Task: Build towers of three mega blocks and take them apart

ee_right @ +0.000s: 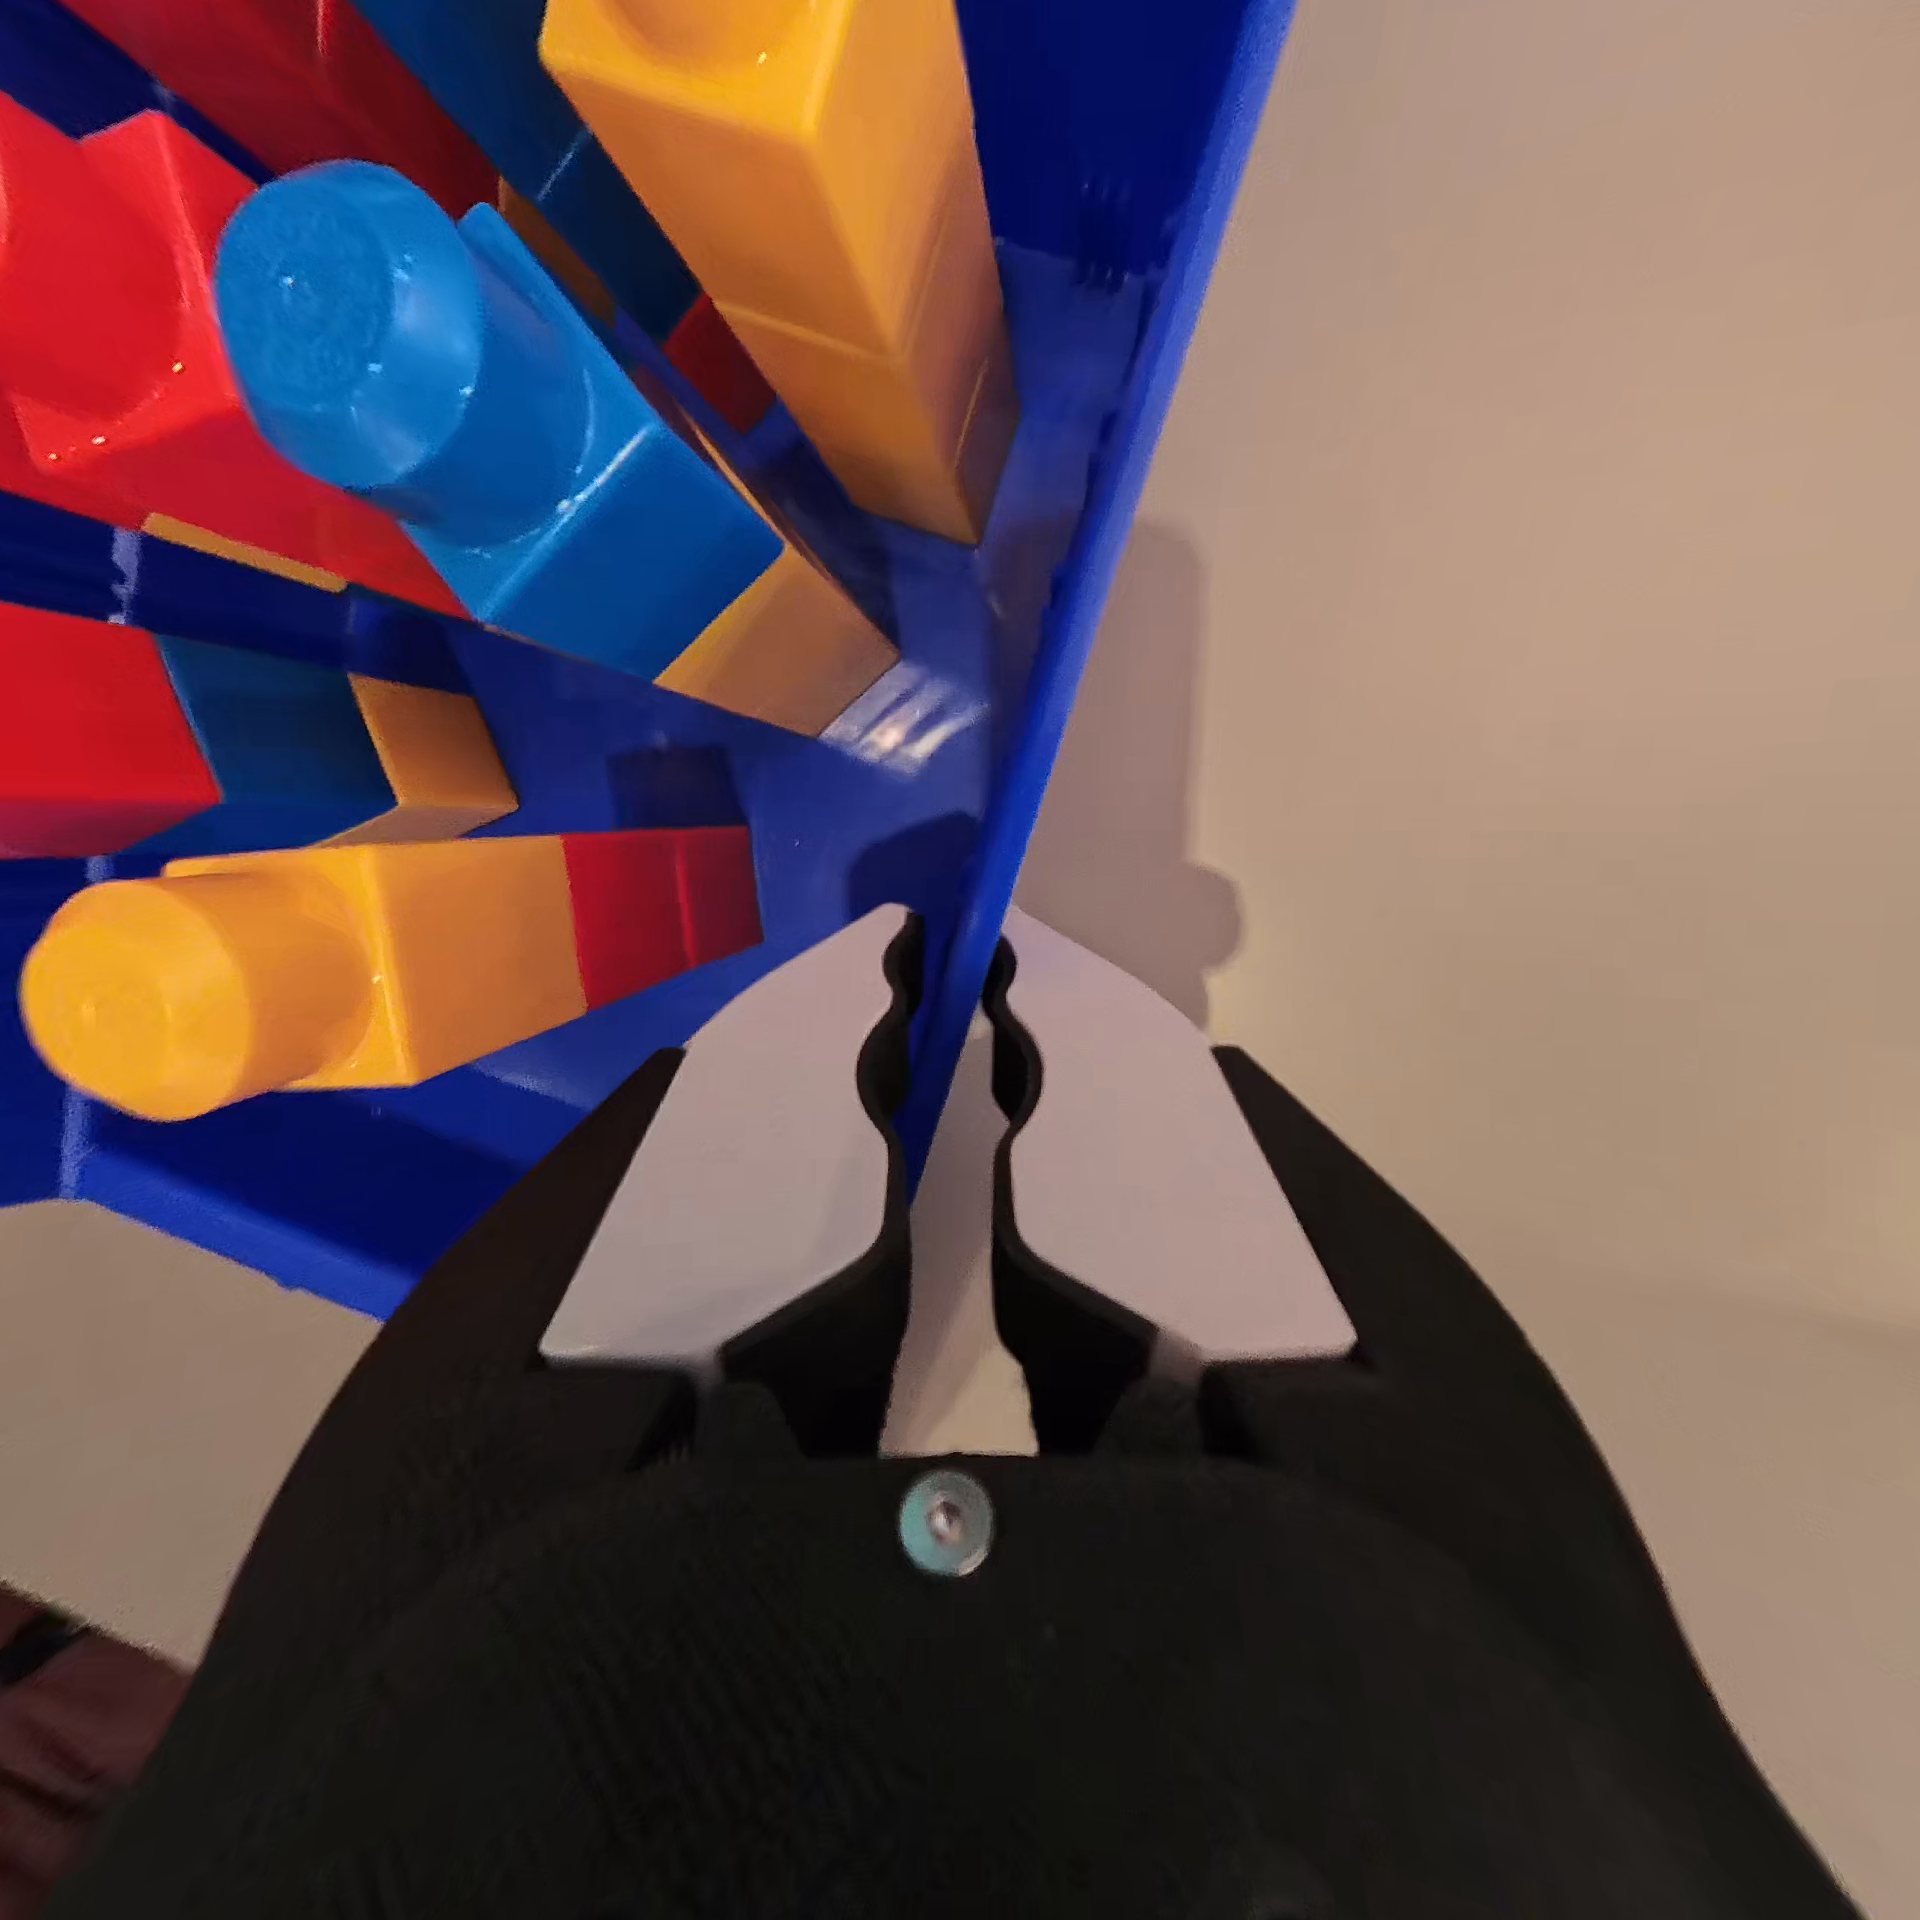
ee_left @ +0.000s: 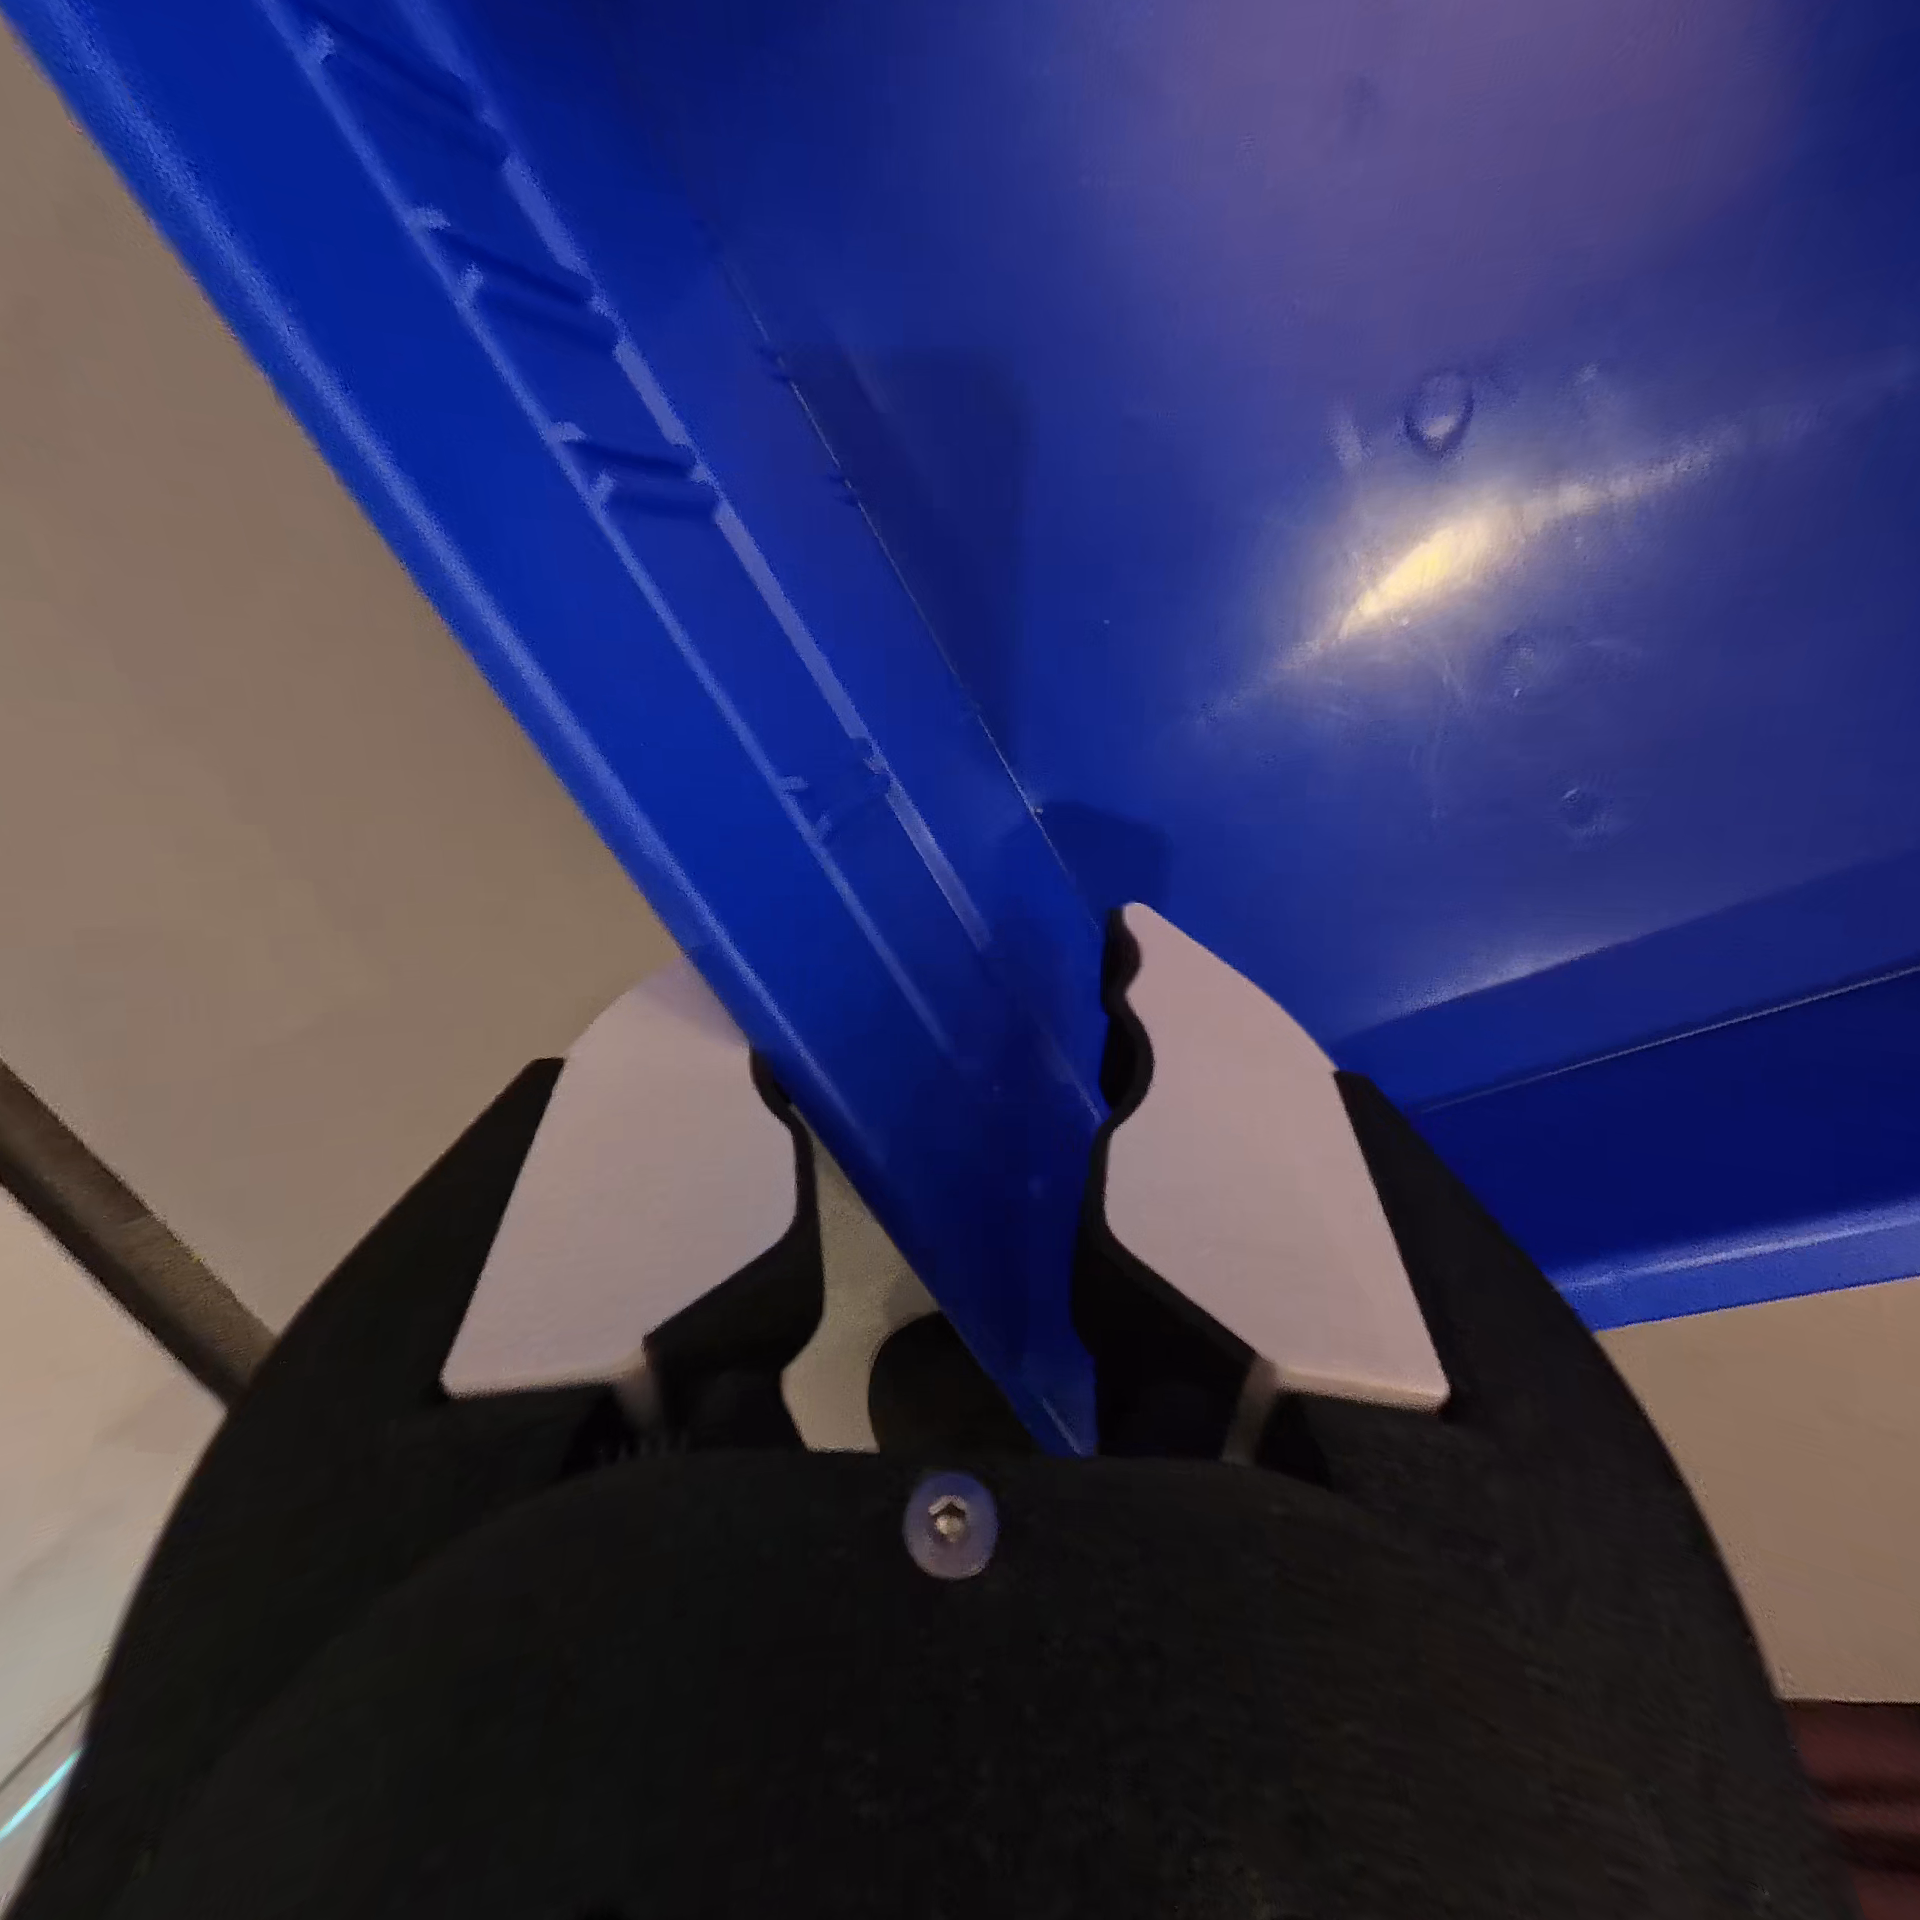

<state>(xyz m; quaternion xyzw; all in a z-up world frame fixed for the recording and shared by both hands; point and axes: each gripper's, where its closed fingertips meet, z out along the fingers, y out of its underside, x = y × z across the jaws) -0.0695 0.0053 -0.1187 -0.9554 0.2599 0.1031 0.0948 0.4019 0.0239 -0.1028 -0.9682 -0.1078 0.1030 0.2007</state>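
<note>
A blue plastic bin [ee_right: 1127, 416] holds several towers of mega blocks seen end-on. A yellow block on red ones [ee_right: 312, 966] is nearest. A light-blue block on a yellow one [ee_right: 468, 395], a tall yellow tower [ee_right: 831, 260] and red blocks [ee_right: 104, 312] lie beyond. My right gripper [ee_right: 953, 935] is shut on the bin's thin side wall, one pad on each side. In the left wrist view the bin's ribbed rim [ee_left: 623, 520] runs between the fingers of my left gripper [ee_left: 940, 997]. The left gripper's jaws stand wide apart, so it is open. Its left pad is partly hidden behind the rim.
The bin rests on a beige tabletop [ee_right: 1558, 623], which also shows in the left wrist view [ee_left: 208, 675]. A dark strip [ee_left: 104, 1236] crosses the lower left there. A smooth blue face of the bin [ee_left: 1351, 312] fills the rest of that view. About 45 cm separates my left fingertips from my right.
</note>
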